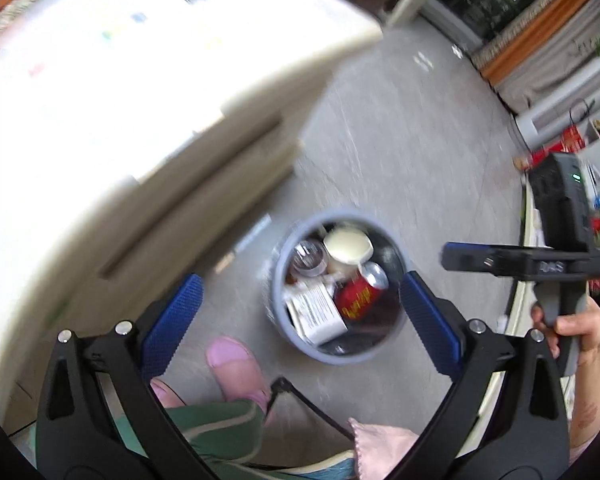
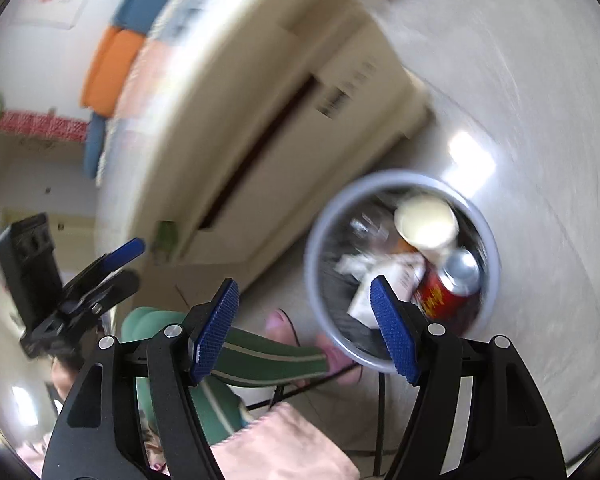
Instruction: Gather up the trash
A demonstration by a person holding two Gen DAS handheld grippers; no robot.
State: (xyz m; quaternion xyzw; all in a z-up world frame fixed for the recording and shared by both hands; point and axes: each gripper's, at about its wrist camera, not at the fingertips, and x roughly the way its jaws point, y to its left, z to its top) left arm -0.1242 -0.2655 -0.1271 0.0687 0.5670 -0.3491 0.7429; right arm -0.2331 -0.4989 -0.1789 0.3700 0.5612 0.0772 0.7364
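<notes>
Both my left gripper and right gripper are wide open and empty above the bin, so I should turn slowly to find more trash.

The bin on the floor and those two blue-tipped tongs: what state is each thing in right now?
Grey bin: upright on the floor, open-topped, holding trash.
Red can: lying tilted inside the bin.
Cream cup: in the bin, mouth up.
Clear cup: in the bin.
Printed paper: in the bin.
Left tongs: open, holding nothing.
Right tongs: open, holding nothing.
</notes>
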